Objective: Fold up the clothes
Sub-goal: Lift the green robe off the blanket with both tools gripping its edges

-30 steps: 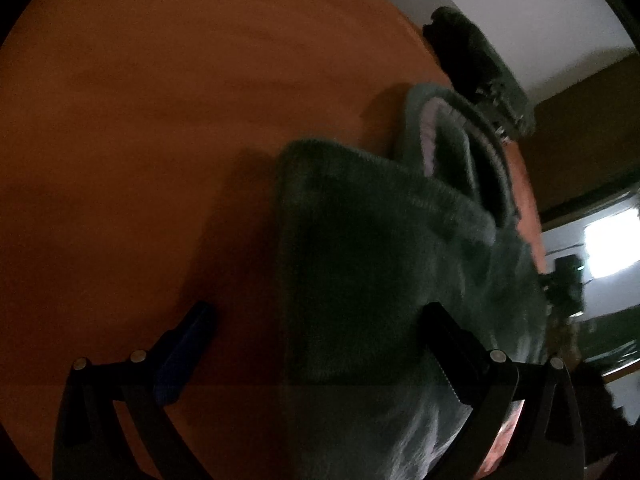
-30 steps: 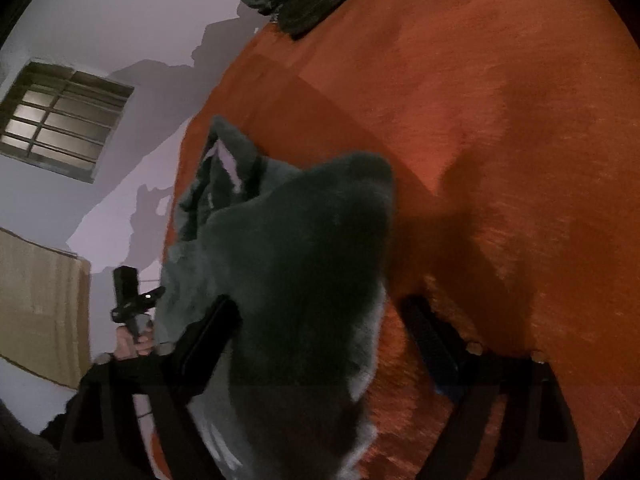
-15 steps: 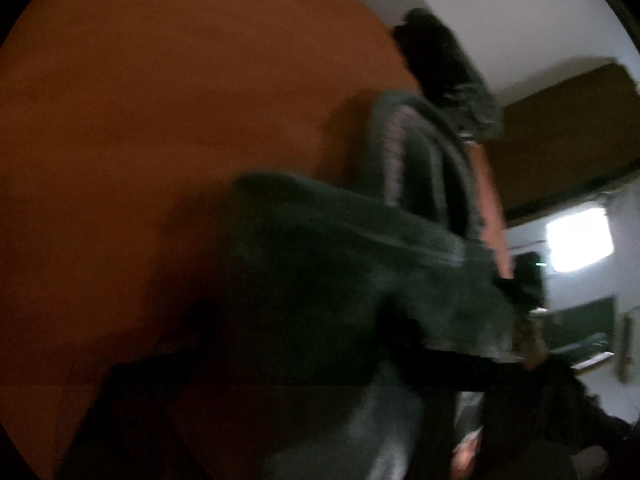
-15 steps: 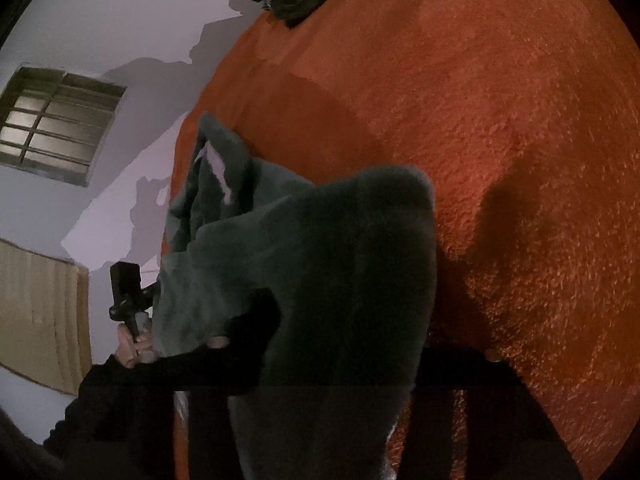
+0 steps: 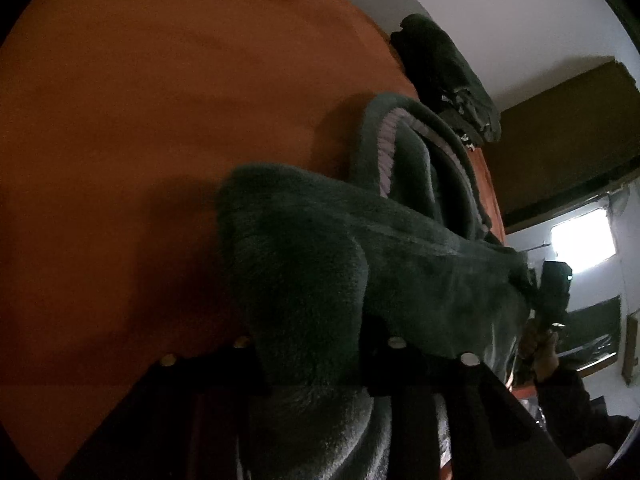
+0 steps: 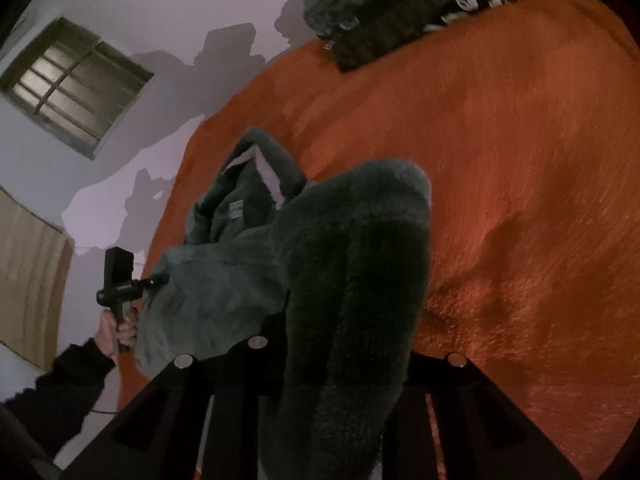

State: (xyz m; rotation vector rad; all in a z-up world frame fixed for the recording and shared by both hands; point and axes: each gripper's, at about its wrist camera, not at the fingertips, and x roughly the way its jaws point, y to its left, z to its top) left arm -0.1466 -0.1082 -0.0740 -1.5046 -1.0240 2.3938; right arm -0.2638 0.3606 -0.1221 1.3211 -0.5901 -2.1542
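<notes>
A dark green fleece garment [image 5: 360, 264] hangs bunched over the orange bedspread [image 5: 160, 120], its collar with pale lining [image 5: 386, 140] at the far side. My left gripper [image 5: 316, 360] is shut on a thick fold of it near the bottom of the left wrist view. In the right wrist view the same garment [image 6: 320, 240] drapes over my right gripper [image 6: 344, 360], whose jaws are closing with a fleece fold pinched between them. The fleece hides both pairs of fingertips. Each view shows the other gripper held in a hand [image 6: 116, 328] at the garment's far corner.
A stack of folded dark clothes [image 6: 400, 4] lies at the far edge of the bedspread [image 6: 520, 160], also visible in the left wrist view as a dark pile [image 5: 444, 76]. Behind it is a white wall with a barred window [image 6: 76, 84].
Both grippers went from open around the garment's edge to closed on it. The fleece has lifted off the bedspread and bunched up, and the right view has risen.
</notes>
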